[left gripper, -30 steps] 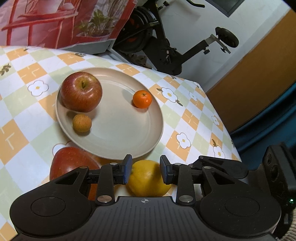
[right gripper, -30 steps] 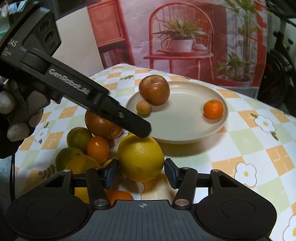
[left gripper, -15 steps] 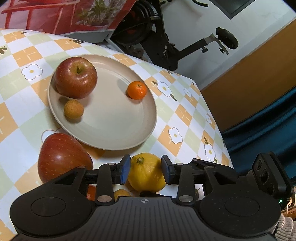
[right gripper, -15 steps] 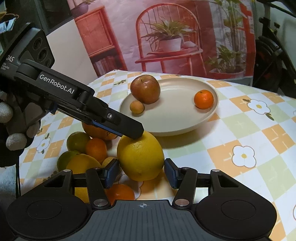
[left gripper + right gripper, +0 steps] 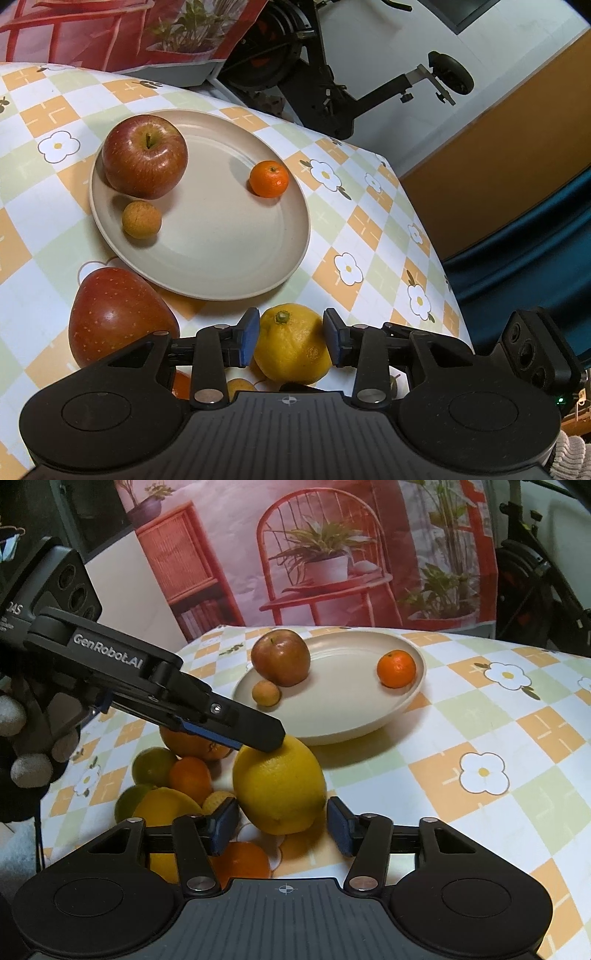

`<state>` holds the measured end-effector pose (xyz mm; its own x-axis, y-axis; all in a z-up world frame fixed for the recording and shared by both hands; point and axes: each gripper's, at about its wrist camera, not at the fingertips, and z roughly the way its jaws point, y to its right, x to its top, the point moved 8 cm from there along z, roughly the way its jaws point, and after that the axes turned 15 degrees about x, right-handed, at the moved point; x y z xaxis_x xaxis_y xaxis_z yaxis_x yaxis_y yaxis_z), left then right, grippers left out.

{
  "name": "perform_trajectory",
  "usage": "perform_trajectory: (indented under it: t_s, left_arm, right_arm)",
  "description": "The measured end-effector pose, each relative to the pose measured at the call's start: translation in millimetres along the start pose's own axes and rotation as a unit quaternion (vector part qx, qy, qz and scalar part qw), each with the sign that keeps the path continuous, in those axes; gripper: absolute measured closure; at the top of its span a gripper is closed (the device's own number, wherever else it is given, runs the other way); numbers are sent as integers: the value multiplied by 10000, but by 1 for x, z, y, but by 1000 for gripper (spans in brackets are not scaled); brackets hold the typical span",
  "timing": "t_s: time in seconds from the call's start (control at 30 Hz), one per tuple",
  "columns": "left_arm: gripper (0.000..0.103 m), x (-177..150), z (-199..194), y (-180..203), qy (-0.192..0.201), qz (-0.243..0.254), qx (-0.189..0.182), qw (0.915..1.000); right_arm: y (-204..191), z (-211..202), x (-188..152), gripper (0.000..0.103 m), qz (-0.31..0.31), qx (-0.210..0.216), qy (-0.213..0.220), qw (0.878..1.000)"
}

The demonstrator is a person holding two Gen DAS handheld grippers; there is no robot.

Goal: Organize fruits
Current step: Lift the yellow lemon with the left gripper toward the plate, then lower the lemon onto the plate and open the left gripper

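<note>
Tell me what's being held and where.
Left gripper, jaws just opened wider, pinches the lemon at its stem end; right gripper only straddles it, without contact.

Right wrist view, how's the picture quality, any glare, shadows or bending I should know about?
Right wrist view: sharp; the lemon casts a soft shadow toward the plate; the tablecloth bows from the fisheye. Left wrist view: glare spots on the apple on the plate and the apple off it; dark corners.

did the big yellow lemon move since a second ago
Yes. In the right wrist view the lemon has tipped, its top now leaning away from the plate, with the left gripper's tip on it.
</note>
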<state>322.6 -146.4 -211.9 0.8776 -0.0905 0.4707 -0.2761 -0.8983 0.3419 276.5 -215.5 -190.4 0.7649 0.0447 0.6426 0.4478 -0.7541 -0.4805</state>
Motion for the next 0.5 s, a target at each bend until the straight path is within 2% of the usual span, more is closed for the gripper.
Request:
perform_trajectory:
  t_s: [0.23, 0.5]
  left_arm:
    - [64, 9, -18, 6, 248, 64, 20, 9997]
    - [64, 47, -56, 18, 811, 332, 143, 9961]
  right_arm:
    - [-7, -7, 10, 55, -100, -18, 252, 9996]
    - [-18, -19, 58, 55, -494, -32, 526, 9974]
